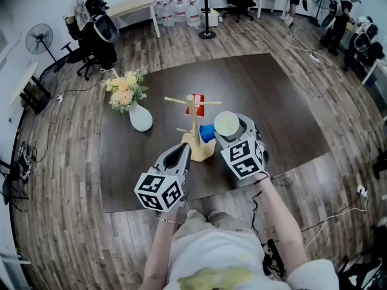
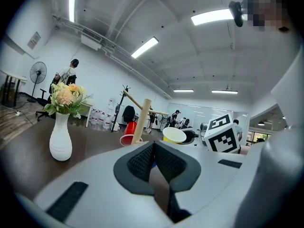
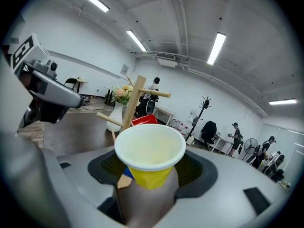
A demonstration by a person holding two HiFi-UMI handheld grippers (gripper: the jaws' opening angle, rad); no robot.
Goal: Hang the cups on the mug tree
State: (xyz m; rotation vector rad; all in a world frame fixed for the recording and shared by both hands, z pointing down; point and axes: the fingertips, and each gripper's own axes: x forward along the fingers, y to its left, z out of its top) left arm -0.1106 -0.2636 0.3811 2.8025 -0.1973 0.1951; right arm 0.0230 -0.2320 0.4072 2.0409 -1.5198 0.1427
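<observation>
The right claw pinches a yellow cup, mouth up, just right of the mug tree at mid-frame. The left claw, lower left, is pressed together on nothing. A blue cup at the tree's foot is half hidden by the yellow one, and whether the red cup behind hangs or lies on the counter is unclear.

Left tool jaws together, right tool gripping
</observation>
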